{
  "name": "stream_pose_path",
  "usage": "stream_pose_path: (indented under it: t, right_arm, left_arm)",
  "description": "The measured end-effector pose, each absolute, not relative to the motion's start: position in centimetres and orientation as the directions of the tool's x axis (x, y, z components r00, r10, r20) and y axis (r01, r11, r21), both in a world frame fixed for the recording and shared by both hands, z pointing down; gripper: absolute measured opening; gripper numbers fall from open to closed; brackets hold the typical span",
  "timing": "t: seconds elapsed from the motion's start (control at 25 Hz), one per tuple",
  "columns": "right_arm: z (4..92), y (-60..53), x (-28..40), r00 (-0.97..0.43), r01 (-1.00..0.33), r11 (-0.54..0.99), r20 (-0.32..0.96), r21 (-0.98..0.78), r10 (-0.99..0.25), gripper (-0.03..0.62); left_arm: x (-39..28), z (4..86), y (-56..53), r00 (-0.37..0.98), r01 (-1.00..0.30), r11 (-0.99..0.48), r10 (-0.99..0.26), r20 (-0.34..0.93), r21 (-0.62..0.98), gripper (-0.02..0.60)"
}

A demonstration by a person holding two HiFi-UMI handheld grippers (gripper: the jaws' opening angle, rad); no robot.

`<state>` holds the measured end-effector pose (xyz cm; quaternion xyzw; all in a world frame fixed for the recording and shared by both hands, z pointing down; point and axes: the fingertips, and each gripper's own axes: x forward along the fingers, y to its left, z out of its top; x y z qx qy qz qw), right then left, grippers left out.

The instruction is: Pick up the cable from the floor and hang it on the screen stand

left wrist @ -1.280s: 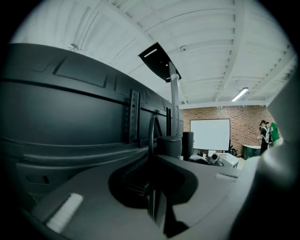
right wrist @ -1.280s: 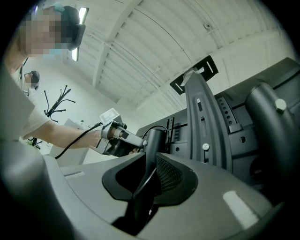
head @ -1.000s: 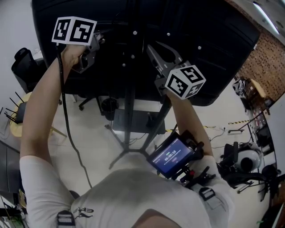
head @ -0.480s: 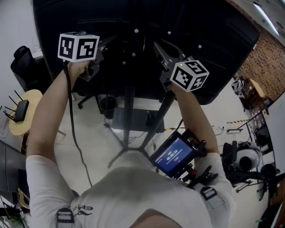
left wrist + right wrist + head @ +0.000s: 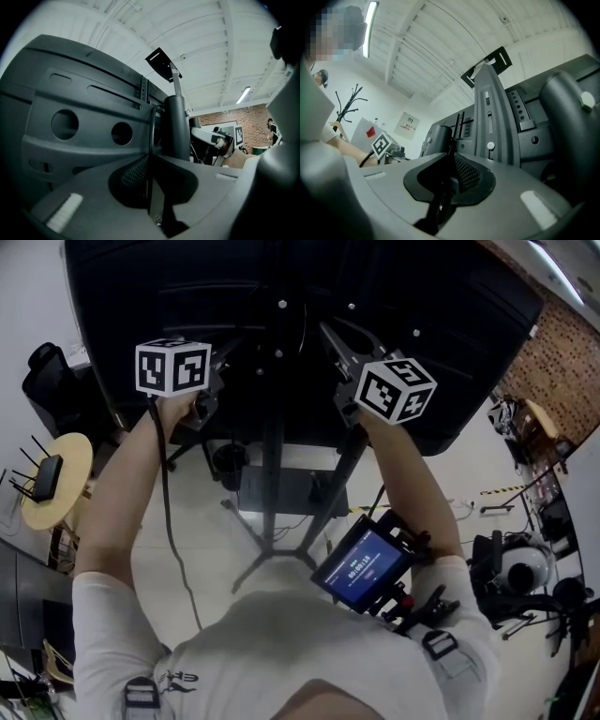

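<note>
A large black screen (image 5: 187, 296) hangs on a stand whose pole (image 5: 274, 456) drops to the floor. Both grippers are raised against the screen's back. My left gripper (image 5: 230, 351) is shut on a thin black cable (image 5: 169, 512), which hangs down along the left arm. In the left gripper view the cable (image 5: 151, 136) rises from the left gripper (image 5: 152, 159) toward the pole (image 5: 177, 126). My right gripper (image 5: 342, 334) sits just right of the pole. Its jaws are closing with the cable (image 5: 451, 147) between them; the right gripper (image 5: 451, 159) faces the stand's bracket (image 5: 490, 122).
A round wooden stool (image 5: 28, 507) carrying a router stands at the left. The stand's base plate (image 5: 281, 493) and legs spread below. A device with a lit display (image 5: 366, 563) hangs on the person's chest. Dark gear and cables (image 5: 516, 577) lie at the right.
The left gripper has moved right and slightly down with the cable. The right gripper has shifted a little right, and its jaws have narrowed.
</note>
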<state>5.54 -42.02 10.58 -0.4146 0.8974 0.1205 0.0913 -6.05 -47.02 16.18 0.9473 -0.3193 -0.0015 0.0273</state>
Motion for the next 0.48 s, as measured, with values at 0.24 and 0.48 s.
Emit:
stream_pose_path:
  t: [0.24,0.48]
  right_arm:
    - [10.88,-42.24,5.23,-0.638,-0.768,0.626,-0.256,0.138,-0.726,0.055]
    - [10.91,-42.28,5.15,-0.631,-0.773,0.621,-0.253,0.128,-0.733,0.055]
  left_arm:
    - [-5.61,16.8,-46.43,0.782,-0.622,-0.782,-0.623,-0.038,0.018,0.028]
    - [-5.8,16.68,-46.5,0.774,-0.631,-0.775,-0.631,-0.039,0.013,0.028]
